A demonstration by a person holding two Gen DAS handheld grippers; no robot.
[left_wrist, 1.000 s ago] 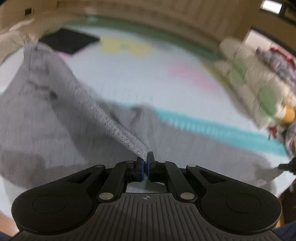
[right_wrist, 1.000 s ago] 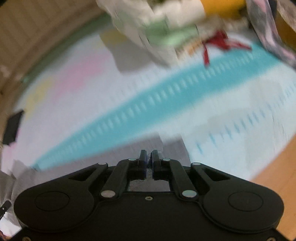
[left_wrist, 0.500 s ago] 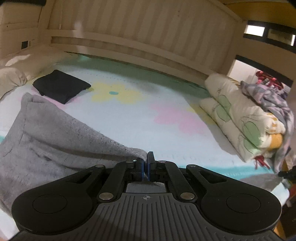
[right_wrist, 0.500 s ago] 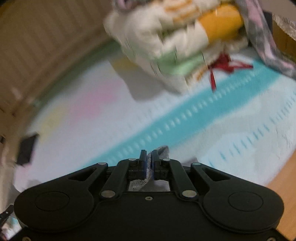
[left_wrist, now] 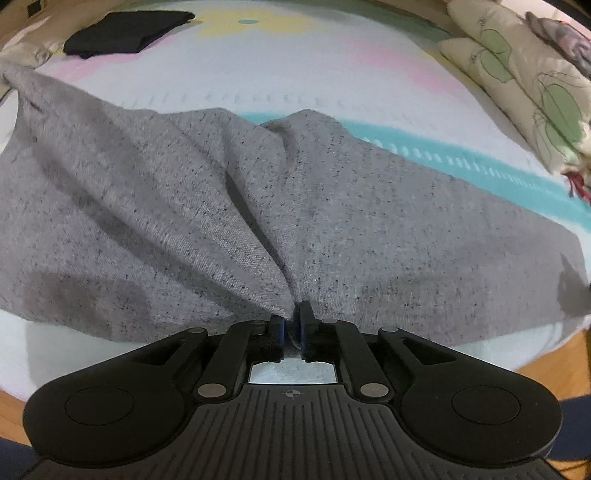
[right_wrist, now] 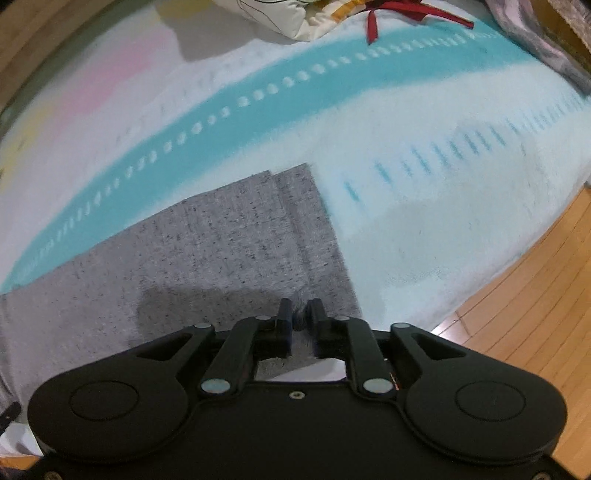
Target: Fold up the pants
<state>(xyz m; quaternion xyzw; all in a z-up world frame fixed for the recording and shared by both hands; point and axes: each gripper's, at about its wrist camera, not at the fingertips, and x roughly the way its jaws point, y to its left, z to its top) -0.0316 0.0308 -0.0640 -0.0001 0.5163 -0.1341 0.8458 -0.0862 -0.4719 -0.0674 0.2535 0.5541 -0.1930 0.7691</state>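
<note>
1. Left gripper (left_wrist: 291,317): the black fingers are pinched together on a raised peak of the speckled grey knit pants (left_wrist: 184,206), with fabric caught between the blue pads.
2. From that pinch two deep creases fan away towards the far side, splitting the cloth into a left sheet and a right sheet.
3. The pants spread wide across the near part of the pale, pastel-patterned bed cover (left_wrist: 295,62), draped over its turquoise stripe (left_wrist: 461,151).
4. Far left, a folded black cloth (left_wrist: 125,29) lies on the cover, well apart from the pants.
5. Far right, a cream quilt with green leaf print (left_wrist: 517,74) sits bundled at the bed's edge.
6. Over to the right gripper (right_wrist: 299,314): its fingers stand a little apart with a tuft of grey fabric between them; whether they truly clamp it, I cannot tell.
7. In this view the pants (right_wrist: 221,236) lie flat, their ribbed cuff (right_wrist: 314,229) ending squarely on the right, just beside the white cover.
8. Near right, the wooden plank floor (right_wrist: 535,314) shows past the bed edge.
9. Far side, a dark red ribbon (right_wrist: 373,18) trails from the quilt.
</note>
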